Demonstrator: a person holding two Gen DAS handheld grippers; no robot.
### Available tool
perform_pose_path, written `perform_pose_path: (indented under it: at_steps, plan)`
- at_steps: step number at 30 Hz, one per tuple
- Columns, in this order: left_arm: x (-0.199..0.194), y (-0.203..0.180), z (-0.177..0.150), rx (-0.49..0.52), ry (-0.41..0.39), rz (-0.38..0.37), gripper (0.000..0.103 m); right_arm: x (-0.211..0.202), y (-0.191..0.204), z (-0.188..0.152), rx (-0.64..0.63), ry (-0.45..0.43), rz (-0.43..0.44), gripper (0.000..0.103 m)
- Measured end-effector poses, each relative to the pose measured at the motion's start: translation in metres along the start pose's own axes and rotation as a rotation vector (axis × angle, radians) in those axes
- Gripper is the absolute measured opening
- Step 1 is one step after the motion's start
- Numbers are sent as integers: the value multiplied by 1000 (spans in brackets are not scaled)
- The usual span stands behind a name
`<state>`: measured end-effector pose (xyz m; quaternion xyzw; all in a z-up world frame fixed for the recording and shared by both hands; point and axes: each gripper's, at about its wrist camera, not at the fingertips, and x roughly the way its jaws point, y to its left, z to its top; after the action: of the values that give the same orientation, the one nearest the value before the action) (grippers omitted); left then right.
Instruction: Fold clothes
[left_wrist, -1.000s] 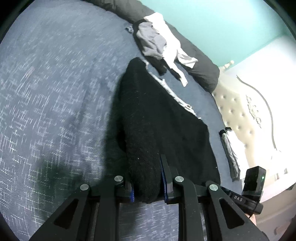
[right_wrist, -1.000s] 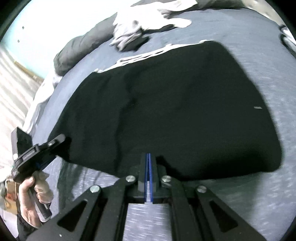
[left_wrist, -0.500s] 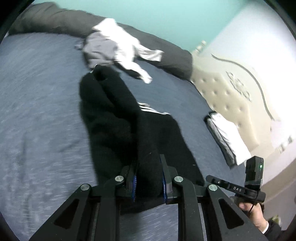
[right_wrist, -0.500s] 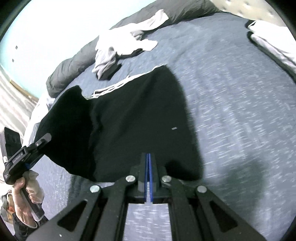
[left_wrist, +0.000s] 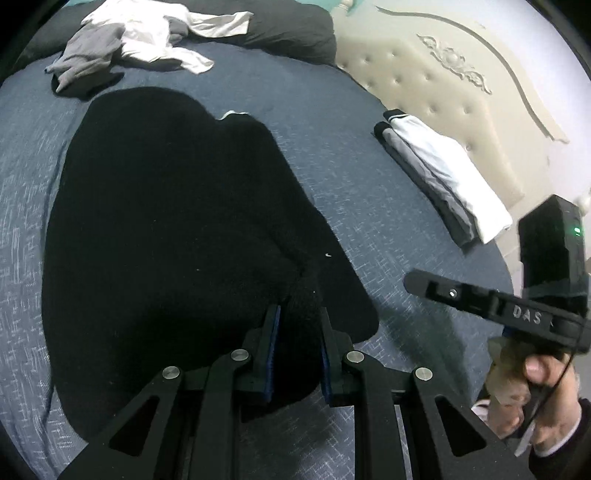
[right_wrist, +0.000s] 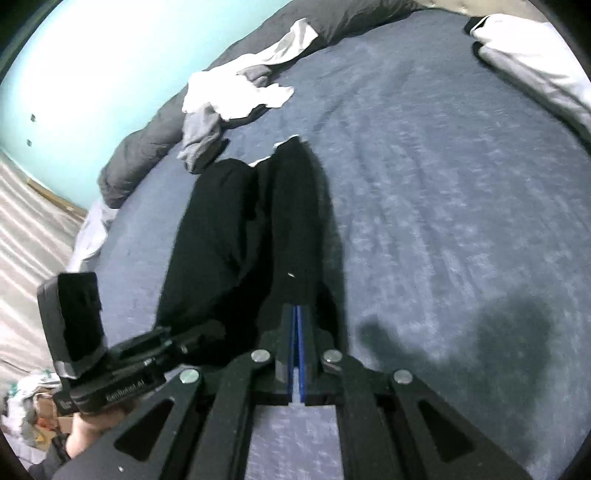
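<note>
Now the black garment (left_wrist: 166, 240) lies on the bed (left_wrist: 388, 229), half doubled over. My left gripper (left_wrist: 295, 354) has its jaws clamped on a thick corner, my right gripper (right_wrist: 296, 354) pinches thin edge, jaws together, so both corners travel as one fold.

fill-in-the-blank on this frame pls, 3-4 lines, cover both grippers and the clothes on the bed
1. The left gripper is shut on a thick bunch of the ____ garment.
2. The right gripper has its blue pads pressed ____, at the same garment's edge.
3. The folded stack of clothes lies beside the tufted ____.
4. The loose pile of white and ____ clothes sits at the far side of the bed.

Missing words: black; together; headboard; grey
</note>
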<state>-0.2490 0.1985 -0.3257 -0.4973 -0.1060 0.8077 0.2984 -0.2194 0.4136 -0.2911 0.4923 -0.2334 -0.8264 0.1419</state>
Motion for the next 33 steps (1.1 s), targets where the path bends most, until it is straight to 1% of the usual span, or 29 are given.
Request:
perform_pose_path:
  at_steps: [4,6,7,8,9,11,14,16,18,21,25,28,30,32,33]
  plan:
    - [-28,2,6,10,-16,-2,22,23,11,12,1,47,75,3]
    - [-42,4,8,9,-33,-5,24,32,16,18,14,55,101,8]
    - [-50,6,10,7,-44,-5,25,36,19,22,23,57,114,20]
    - [-59,11,13,4,-54,-5,26,40,20,26,33,58,125,38]
    - [-65,15,14,-1,-64,-1,26,44,22,30,41,56,131,45]
    - [-78,24,16,-14,-82,9,31,49,24,38,56,45,145,46]
    - [-90,38,13,-43,-84,-11,31,58,30,47,62,46,156,46]
    - [-95,46,10,-46,-96,4,31,74,33,50,67,94,145,46]
    - [-100,56,8,-53,-103,21,31,85,35,51,68,124,106,46]
    - [-94,70,7,-64,-92,53,31,95,38,50,69,143,87,46]
    - [-83,87,4,-80,-69,90,31,106,43,51,54,157,106,46]
    - [-78,95,1,-75,-62,106,31,112,53,53,5,163,79,46]
    - [-77,97,-1,-69,-60,111,31,115,62,53,-42,165,44,43]
    - [-76,99,-2,-68,-60,113,31,117,72,53,-89,160,6,29]
    - [-76,99,-3,-67,-60,113,31,116,77,52,-114,153,-12,26]
